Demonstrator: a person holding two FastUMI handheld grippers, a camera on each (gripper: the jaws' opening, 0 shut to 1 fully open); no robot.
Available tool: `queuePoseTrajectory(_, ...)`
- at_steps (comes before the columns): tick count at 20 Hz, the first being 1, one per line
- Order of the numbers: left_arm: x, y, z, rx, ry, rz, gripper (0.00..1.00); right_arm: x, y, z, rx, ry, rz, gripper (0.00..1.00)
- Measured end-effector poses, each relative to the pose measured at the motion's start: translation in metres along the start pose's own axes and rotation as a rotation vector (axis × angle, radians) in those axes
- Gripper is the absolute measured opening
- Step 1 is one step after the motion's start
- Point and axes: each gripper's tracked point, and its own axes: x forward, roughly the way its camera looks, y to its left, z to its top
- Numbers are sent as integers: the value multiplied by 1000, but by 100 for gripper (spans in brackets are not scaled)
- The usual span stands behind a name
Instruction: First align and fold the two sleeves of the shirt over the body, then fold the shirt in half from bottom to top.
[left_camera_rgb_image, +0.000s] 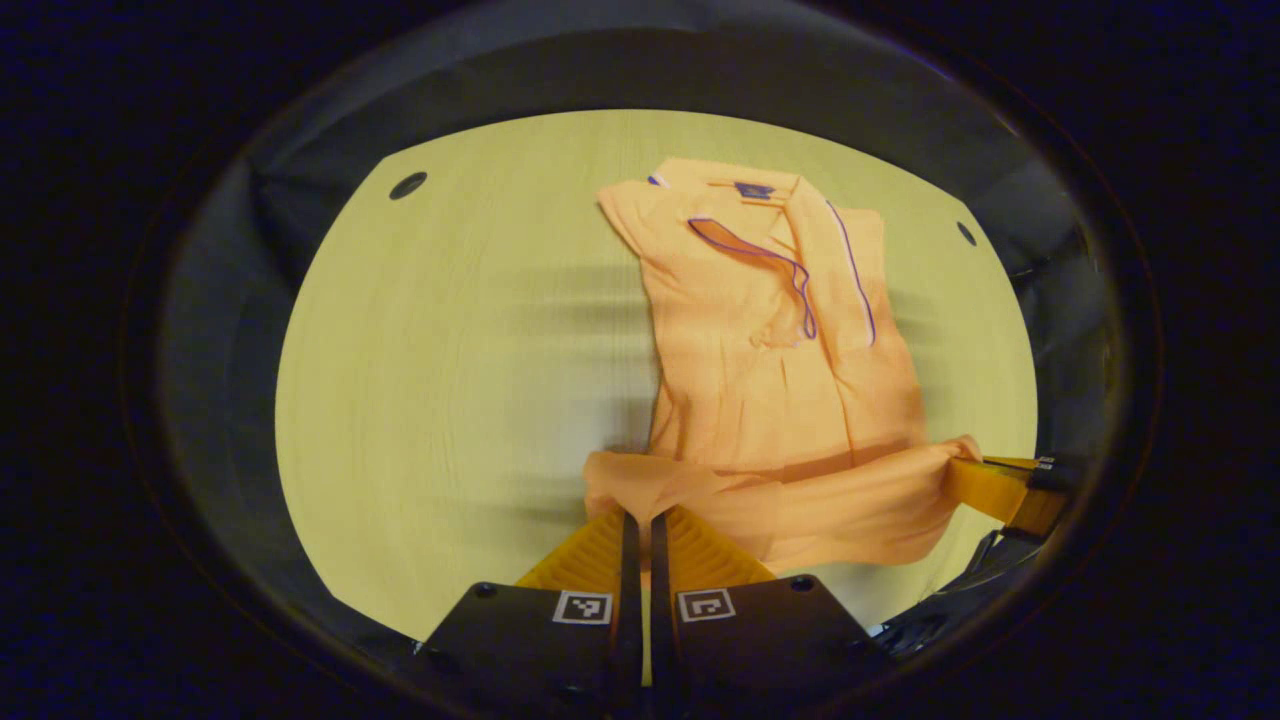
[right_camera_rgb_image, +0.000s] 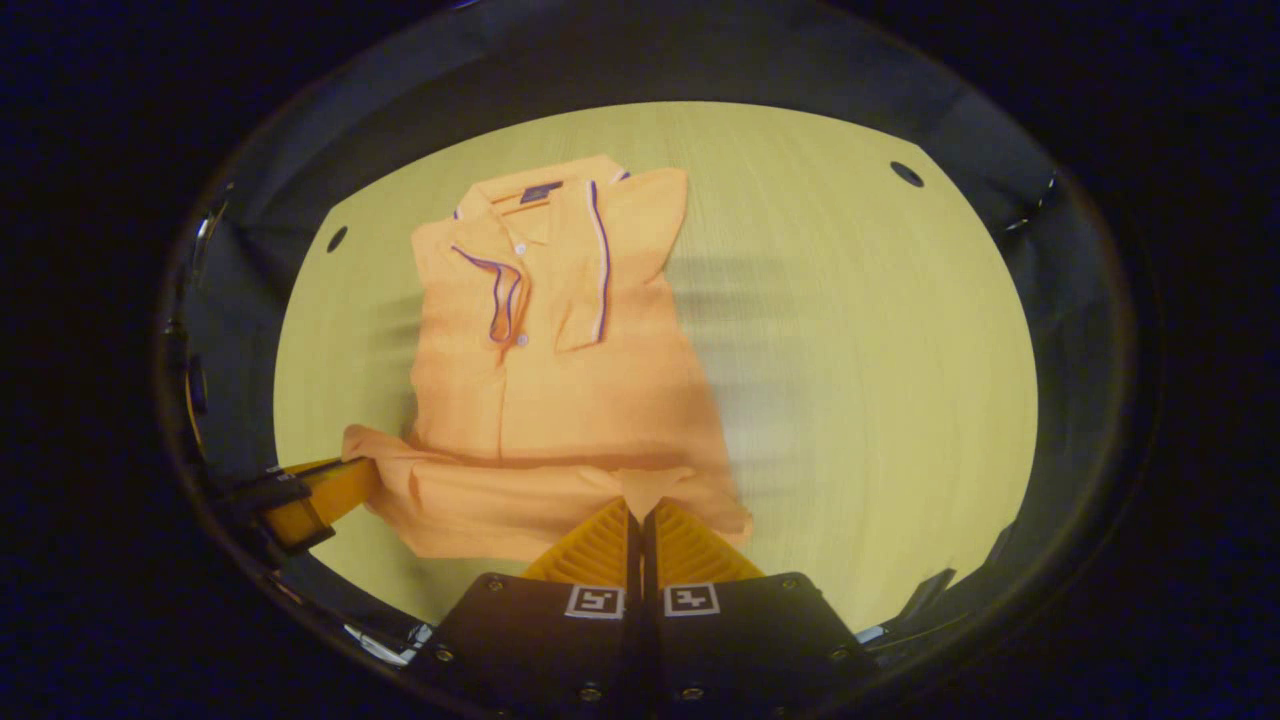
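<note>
Orange short-sleeved polo shirt (left_camera_rgb_image: 790, 390), centre right: soft, light, limp knit. Hem corners pinched in closed left gripper (left_camera_rgb_image: 642, 515) and right gripper (right_camera_rgb_image: 637, 512); best held there.

Bare table (left_camera_rgb_image: 450, 380) wide open beside shirt (left_camera_rgb_image: 790, 390) — 2 small dark holes (left_camera_rgb_image: 407, 185) near far corners.
</note>
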Motion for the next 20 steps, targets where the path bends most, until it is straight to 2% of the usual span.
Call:
queuePoseTrajectory(1,2,1,18,10,-11,4,14,1,1,15,-3,-10,3,0)
queuePoseTrajectory(2,6,2,36,21,-23,8,10,1,2,32,-7,-20,5,0)
queuePoseTrajectory(10,34,1,171,74,-116,24,10,22,3,160,-34,-95,12,0)
queuePoseTrajectory(11,38,1,185,73,-123,27,14,23,2,173,-36,-102,14,0)
queuePoseTrajectory(12,42,2,198,71,-132,27,14,28,3,187,-41,-109,16,0)
queuePoseTrajectory(13,49,4,211,73,-139,33,10,30,3,200,-44,-119,19,0)
queuePoseTrajectory(14,55,6,223,78,-146,38,13,36,5,212,-46,-128,22,1)
queuePoseTrajectory(15,63,6,232,85,-152,44,10,40,7,224,-46,-136,26,0)
queuePoseTrajectory(18,81,6,260,92,-170,56,10,52,6,257,-48,-159,28,0)
queuePoseTrajectory(19,84,6,267,87,-177,55,13,55,6,266,-48,-167,27,0)
queuePoseTrajectory(20,89,8,275,81,-183,56,10,62,7,276,-48,-175,26,0)
